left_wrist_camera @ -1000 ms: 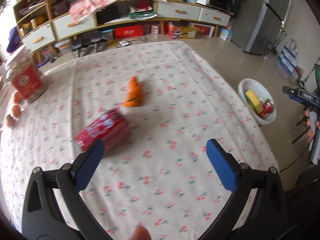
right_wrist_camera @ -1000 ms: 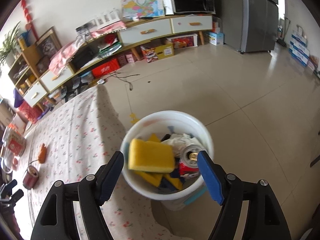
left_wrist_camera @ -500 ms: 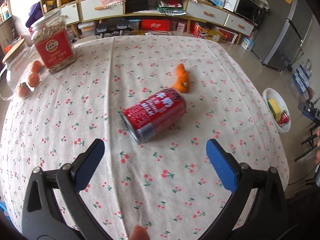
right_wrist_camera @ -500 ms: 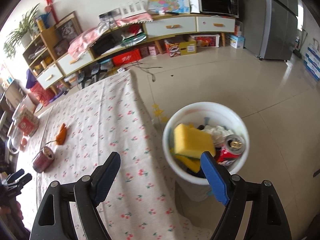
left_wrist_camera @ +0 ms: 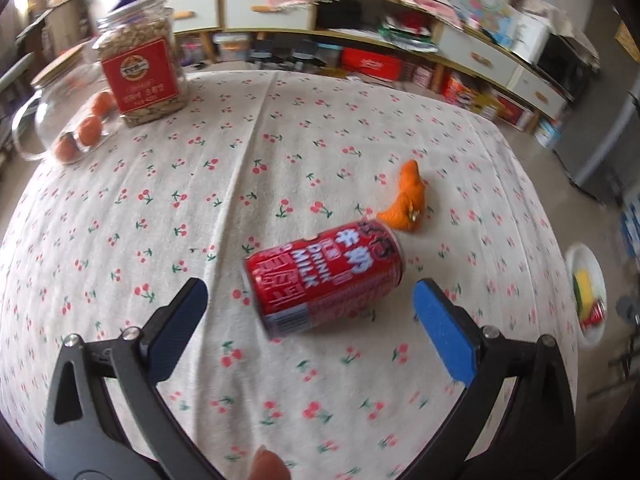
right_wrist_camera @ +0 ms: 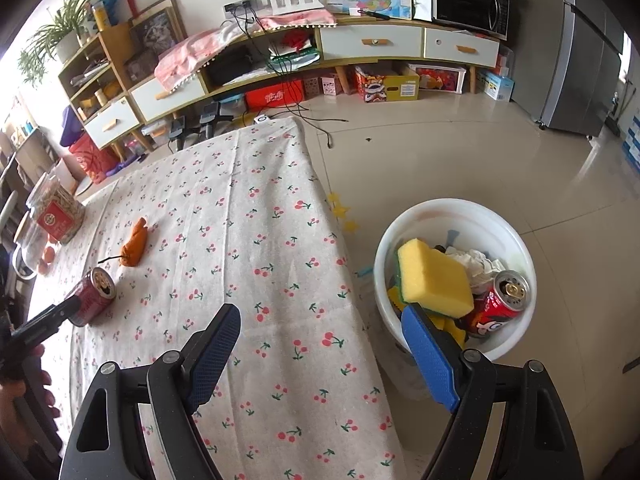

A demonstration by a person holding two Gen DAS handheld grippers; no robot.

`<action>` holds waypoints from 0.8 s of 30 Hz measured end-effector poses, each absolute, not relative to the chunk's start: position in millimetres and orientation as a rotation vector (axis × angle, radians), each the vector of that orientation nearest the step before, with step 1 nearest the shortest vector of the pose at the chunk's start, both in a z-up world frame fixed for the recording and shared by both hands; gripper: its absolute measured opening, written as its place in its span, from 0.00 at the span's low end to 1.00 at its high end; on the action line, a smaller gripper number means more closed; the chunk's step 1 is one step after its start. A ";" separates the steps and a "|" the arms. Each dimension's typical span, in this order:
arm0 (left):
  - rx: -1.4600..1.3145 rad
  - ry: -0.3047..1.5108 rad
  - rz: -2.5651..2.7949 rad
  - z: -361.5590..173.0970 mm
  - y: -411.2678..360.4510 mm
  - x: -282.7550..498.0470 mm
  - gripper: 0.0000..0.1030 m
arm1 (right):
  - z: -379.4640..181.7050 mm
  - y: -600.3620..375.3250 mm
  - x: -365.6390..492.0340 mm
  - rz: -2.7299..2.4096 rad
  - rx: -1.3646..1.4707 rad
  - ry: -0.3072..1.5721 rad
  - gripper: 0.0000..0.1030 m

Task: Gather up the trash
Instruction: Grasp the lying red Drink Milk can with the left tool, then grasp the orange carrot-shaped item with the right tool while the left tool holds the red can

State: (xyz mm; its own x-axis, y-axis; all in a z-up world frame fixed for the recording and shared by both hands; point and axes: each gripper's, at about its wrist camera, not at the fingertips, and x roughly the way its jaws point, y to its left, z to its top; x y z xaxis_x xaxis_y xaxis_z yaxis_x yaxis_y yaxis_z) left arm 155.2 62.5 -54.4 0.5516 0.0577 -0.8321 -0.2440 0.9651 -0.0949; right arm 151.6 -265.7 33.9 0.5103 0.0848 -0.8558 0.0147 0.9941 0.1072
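A red milk can lies on its side on the cherry-print tablecloth; it also shows in the right wrist view. An orange peel scrap lies just beyond it, and shows in the right wrist view too. My left gripper is open and empty, its jaws on either side of the can's near end, not touching. My right gripper is open and empty over the table's right edge. A white trash bin on the floor holds a yellow sponge, a red can and paper.
A glass jar with a red label and a glass pitcher beside small orange fruits stand at the table's far left. Shelving and drawers line the back wall. A fridge stands at the right.
My left gripper has moved closer to the red can, which now lies between its jaws. My right gripper has swung left from over the bin toward the table edge.
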 end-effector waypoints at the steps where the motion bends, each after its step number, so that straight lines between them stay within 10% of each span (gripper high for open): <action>1: -0.215 0.962 0.221 -55.5 58.7 157.1 0.99 | 34.0 -265.5 152.6 0.044 0.107 1.035 0.82; 24: -0.343 0.952 0.320 -75.9 75.7 166.7 0.87 | 28.7 -245.4 174.1 0.058 0.061 1.047 0.82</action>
